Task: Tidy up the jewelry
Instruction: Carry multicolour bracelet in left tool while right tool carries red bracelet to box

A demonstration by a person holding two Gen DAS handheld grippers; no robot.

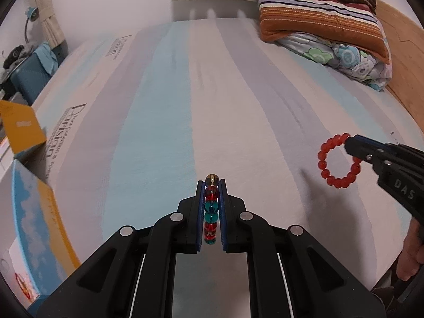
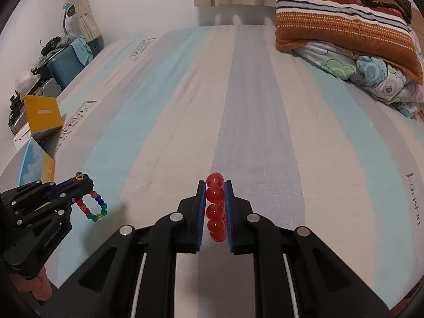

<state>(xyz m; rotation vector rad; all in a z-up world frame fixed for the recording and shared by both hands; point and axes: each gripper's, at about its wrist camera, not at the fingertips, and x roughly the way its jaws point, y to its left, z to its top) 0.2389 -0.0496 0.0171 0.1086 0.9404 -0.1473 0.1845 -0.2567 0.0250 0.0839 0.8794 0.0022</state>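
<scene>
My left gripper is shut on a multicoloured bead bracelet of red, teal and amber beads, held edge-on between the blue pads above the striped bed. From the right wrist view that same bracelet hangs as a loop below the left gripper. My right gripper is shut on a red bead bracelet. In the left wrist view the red bracelet hangs as a full ring from the right gripper.
The bed sheet has pale blue, grey and cream stripes. A striped pillow lies on a floral quilt at the far right. Yellow and blue boxes stand at the left edge, and a hand shows at the right.
</scene>
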